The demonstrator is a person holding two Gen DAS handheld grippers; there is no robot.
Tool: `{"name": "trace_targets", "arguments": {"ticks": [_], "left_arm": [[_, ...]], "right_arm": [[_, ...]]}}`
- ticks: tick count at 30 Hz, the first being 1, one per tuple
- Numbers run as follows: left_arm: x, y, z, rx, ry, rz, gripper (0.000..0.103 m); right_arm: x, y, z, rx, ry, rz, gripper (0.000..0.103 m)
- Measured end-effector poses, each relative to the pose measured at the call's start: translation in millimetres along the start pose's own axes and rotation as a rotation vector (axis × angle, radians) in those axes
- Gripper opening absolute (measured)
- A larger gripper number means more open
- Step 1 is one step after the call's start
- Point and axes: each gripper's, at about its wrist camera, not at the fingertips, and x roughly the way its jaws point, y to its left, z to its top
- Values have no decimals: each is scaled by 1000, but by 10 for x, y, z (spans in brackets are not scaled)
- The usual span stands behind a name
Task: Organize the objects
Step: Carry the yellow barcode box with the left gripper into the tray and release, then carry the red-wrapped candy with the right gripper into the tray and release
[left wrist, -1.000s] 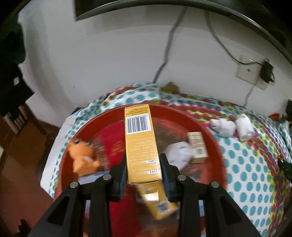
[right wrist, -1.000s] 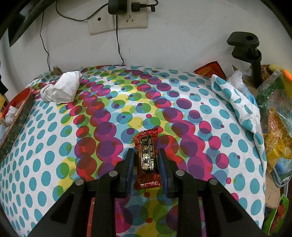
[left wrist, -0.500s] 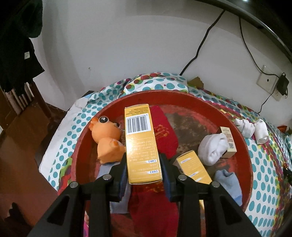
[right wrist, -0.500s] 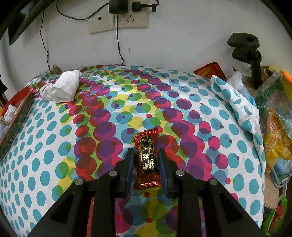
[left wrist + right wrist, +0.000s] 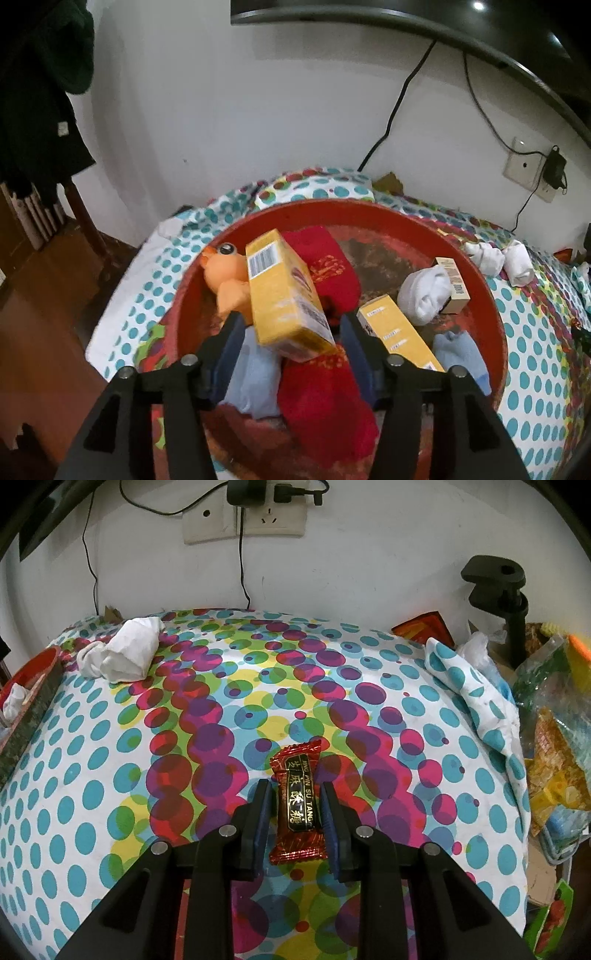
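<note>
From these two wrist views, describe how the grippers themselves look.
Both look alike. The left gripper and right gripper each have two matte black angular arms with triangular cut-outs and round silver bolt heads. Their fingers carry dark blue flat pads. No cables, markings or sleeves show.

I take the big round tray (image 5: 484, 295) as my marker. It sits on the spotted cloth (image 5: 532, 354). In the tray, a tall box (image 5: 284, 306) leans in the middle, tipped to the left, between the two spread fingers of my left gripper (image 5: 291, 347). The toy duck (image 5: 225, 277) lies behind it, on the left side of the tray. A second box (image 5: 399, 332) lies to the right of the tall one. A rolled sock (image 5: 424, 295) and a small box (image 5: 452, 284) touch at the tray's right side. Outside the tray, to its right, two more rolled socks (image 5: 498, 258) lie on the cloth. Farther right, a candy (image 5: 297, 805) lies between the fingers of my right gripper (image 5: 295, 812).
</note>
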Motion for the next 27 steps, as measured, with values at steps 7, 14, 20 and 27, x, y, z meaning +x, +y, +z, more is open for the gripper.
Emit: {"name": "trace_targets", "arguments": {"ticks": [7,14,20,27], "left_arm": [[-291,-80,-305,30,-64,6,56],[-367,-185,-500,66,-95,-53,56],[-326,-156,-504,48,-78,-76,56],[-298,-78,-500,18,-69,-68,56]], "right_arm": [[-26,-51,-23,-16,-2,-18,21],[-119,-36,-73,-55,-9,-70,19],[-295,43,-63,-24,-28,-41,19],[-594,773,123,-117,-81,88,14]]}}
